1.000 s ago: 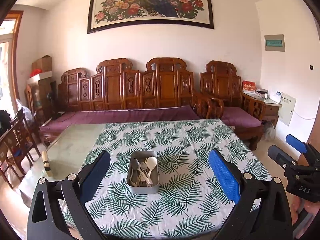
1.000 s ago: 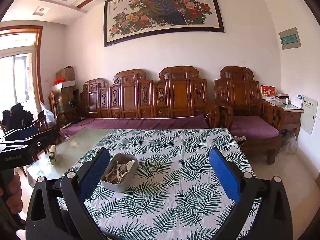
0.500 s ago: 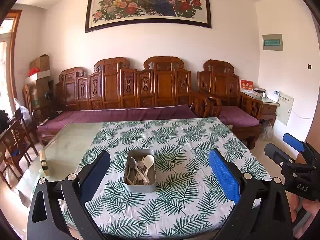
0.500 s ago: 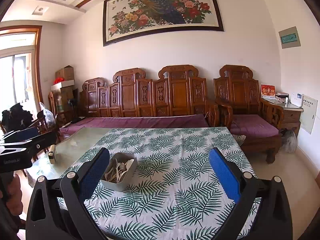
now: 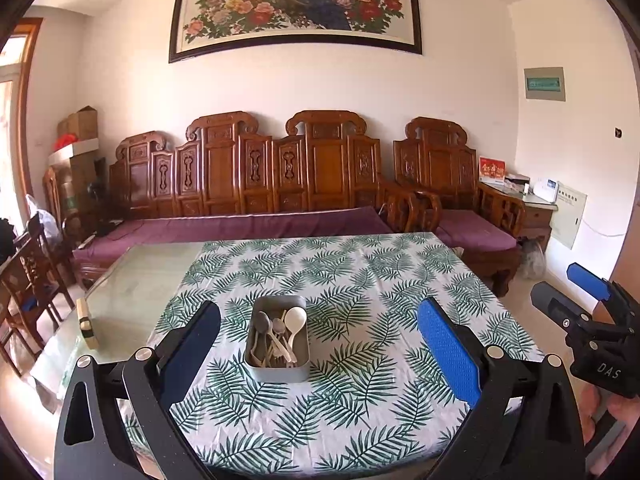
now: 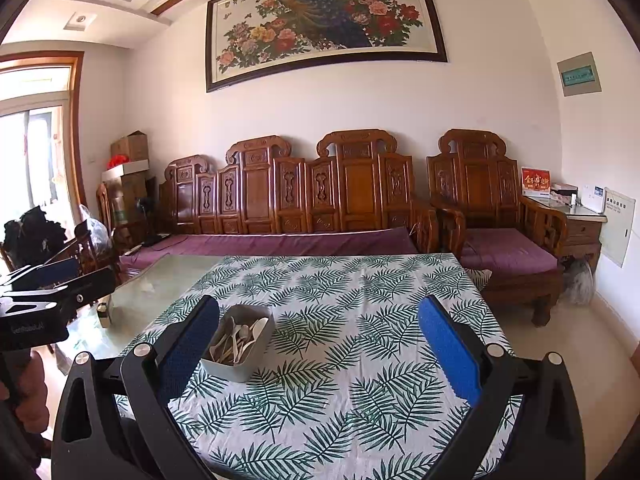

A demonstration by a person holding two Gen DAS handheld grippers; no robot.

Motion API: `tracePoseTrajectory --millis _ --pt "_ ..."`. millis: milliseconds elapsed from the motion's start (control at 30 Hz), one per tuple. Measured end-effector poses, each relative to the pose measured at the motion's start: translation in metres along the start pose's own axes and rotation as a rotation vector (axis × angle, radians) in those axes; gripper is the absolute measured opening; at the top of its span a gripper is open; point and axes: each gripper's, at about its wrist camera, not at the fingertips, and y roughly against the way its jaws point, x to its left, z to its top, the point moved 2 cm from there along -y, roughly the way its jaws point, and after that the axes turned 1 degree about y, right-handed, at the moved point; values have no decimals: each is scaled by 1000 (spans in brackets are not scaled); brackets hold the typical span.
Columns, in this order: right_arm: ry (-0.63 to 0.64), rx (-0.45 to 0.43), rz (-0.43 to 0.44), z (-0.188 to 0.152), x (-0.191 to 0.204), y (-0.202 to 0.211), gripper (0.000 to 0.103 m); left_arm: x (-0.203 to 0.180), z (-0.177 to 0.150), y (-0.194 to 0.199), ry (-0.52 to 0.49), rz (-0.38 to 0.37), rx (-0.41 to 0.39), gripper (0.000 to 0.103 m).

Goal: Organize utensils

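A: Utensils (image 5: 276, 336) — which tool reaches them first?
B: Left gripper (image 5: 320, 344), jaws spread wide, empty; the grey tin (image 5: 276, 372) lies straight ahead, long axis pointing away. Right gripper (image 6: 320, 348), equally wide and empty, sees it forward-left.

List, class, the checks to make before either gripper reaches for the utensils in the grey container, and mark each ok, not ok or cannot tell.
1. Left gripper open and empty: ok.
2. Right gripper open and empty: ok.
3. Grey container standing flat on the leaf-print tablecloth: ok.
4. Utensils sorted: not ok, spoons lie jumbled together.
5. Exact count and types of utensils: cannot tell.
6. Separate place to sort them into: not ok, none in view.
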Motion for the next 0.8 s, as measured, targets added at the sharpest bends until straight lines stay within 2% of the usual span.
tracePoseTrajectory --millis 800 --pt "-3 4 -6 -4 -1 0 100 -1 -2 -4 -3 -2 9 95"
